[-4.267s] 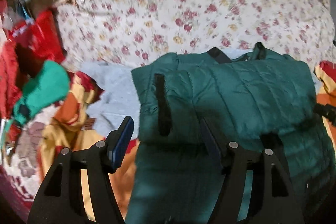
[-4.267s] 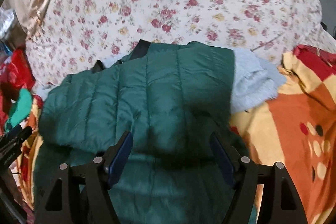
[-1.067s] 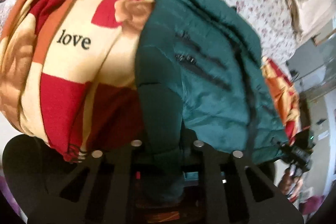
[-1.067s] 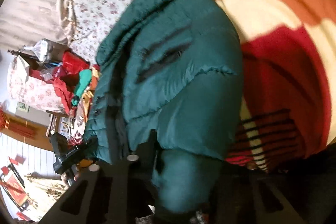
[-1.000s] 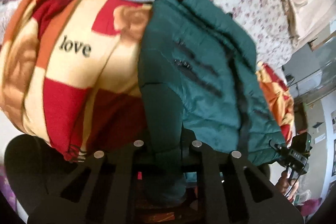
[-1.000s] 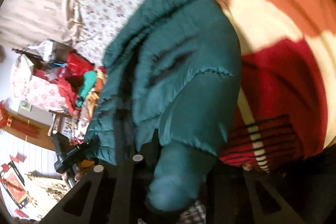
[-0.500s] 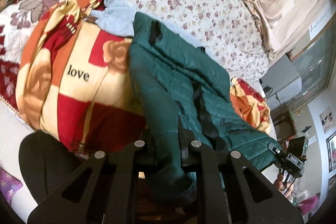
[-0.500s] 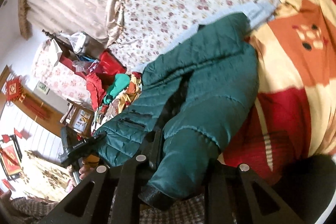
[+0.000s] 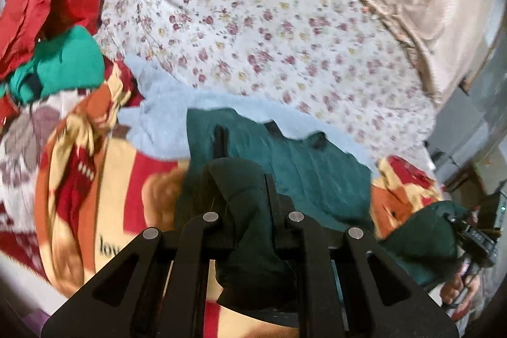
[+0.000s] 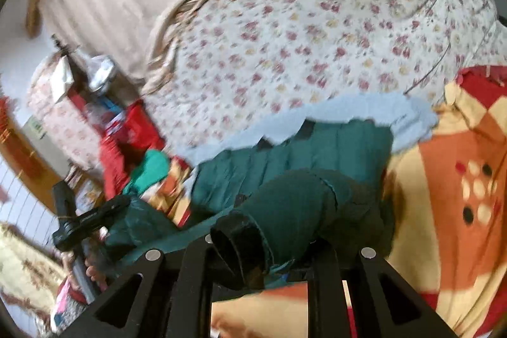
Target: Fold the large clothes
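On the bed's patterned blanket [image 9: 126,176], near the floral sheet [image 9: 269,30], lies the green puffer jacket [image 9: 304,173], only partly folded. Left tool [image 9: 244,211] and right tool [image 10: 266,230] each pinch a bunched sleeve end; folding them inward remains.

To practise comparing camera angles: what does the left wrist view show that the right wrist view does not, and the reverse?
Only the left wrist view shows the blanket's black lettering and the left gripper shut on a dark green jacket fold.

Only the right wrist view shows the dotted orange blanket patch, a shiny pot at far left, and the right gripper clamping a cuffed sleeve.

Both show the jacket, pale blue cloth, floral sheet and bright green garment.
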`<act>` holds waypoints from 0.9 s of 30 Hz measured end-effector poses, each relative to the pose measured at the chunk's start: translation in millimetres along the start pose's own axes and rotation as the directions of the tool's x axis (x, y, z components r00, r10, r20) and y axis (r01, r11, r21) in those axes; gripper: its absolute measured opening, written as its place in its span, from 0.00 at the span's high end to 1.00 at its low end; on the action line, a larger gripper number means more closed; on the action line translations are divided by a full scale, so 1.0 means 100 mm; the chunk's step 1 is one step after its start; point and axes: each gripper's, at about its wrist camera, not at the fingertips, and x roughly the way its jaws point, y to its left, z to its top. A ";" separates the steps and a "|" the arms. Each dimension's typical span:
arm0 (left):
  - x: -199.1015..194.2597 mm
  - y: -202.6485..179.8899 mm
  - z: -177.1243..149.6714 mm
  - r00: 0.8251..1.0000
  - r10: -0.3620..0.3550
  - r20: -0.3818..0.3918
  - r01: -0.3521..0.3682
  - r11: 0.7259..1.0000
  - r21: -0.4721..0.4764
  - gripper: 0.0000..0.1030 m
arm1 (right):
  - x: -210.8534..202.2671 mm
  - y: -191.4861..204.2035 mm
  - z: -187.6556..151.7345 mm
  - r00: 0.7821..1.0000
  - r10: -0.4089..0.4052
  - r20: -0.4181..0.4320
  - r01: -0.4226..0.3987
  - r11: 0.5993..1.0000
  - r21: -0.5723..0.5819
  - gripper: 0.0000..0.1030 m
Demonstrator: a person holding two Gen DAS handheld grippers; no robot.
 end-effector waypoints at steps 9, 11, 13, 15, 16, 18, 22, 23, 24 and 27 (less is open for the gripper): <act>1.09 -0.07 0.79 0.980 0.180 -0.080 -0.183 0.983 -0.022 0.89 | 1.07 -0.43 0.87 0.969 -0.245 -0.036 0.246 0.969 0.028 0.85; 1.37 0.01 0.85 0.969 0.220 -0.112 -0.226 0.974 -0.037 0.89 | 1.31 -0.61 0.94 0.957 -0.283 -0.062 0.286 0.957 0.047 0.85; 1.64 0.09 0.84 0.958 0.246 -0.148 -0.255 0.966 -0.044 0.89 | 1.57 -0.80 0.97 0.947 -0.305 -0.100 0.312 0.948 0.063 0.85; 1.87 0.16 0.80 0.946 0.274 -0.173 -0.285 0.958 -0.042 0.88 | 1.79 -0.93 0.95 0.936 -0.327 -0.132 0.337 0.940 0.061 0.85; 1.95 0.17 0.77 0.942 0.289 -0.174 -0.299 0.954 -0.035 0.86 | 1.87 -0.97 0.94 0.932 -0.335 -0.140 0.346 0.936 0.058 0.85; 2.11 0.16 0.69 0.932 0.325 -0.162 -0.329 0.944 0.000 0.84 | 2.00 -1.06 0.89 0.923 -0.352 -0.153 0.365 0.929 0.061 0.85; 2.13 0.08 0.64 0.928 0.344 -0.142 -0.340 0.939 0.050 0.82 | 2.19 -1.20 0.78 0.908 -0.376 -0.186 0.394 0.916 0.073 0.83; 2.09 0.09 0.66 0.936 0.319 -0.149 -0.316 0.948 0.041 0.80 | 2.20 -1.20 0.78 0.906 -0.379 -0.188 0.398 0.915 0.069 0.83; 2.04 0.11 0.70 0.945 0.291 -0.152 -0.290 0.957 0.023 0.79 | 2.19 -1.20 0.78 0.906 -0.380 -0.188 0.398 0.915 0.066 0.82; 1.72 0.22 0.81 0.982 0.126 -0.138 -0.140 0.986 -0.096 0.69 | 2.07 -1.17 0.82 0.917 -0.356 -0.180 0.376 0.922 0.089 0.78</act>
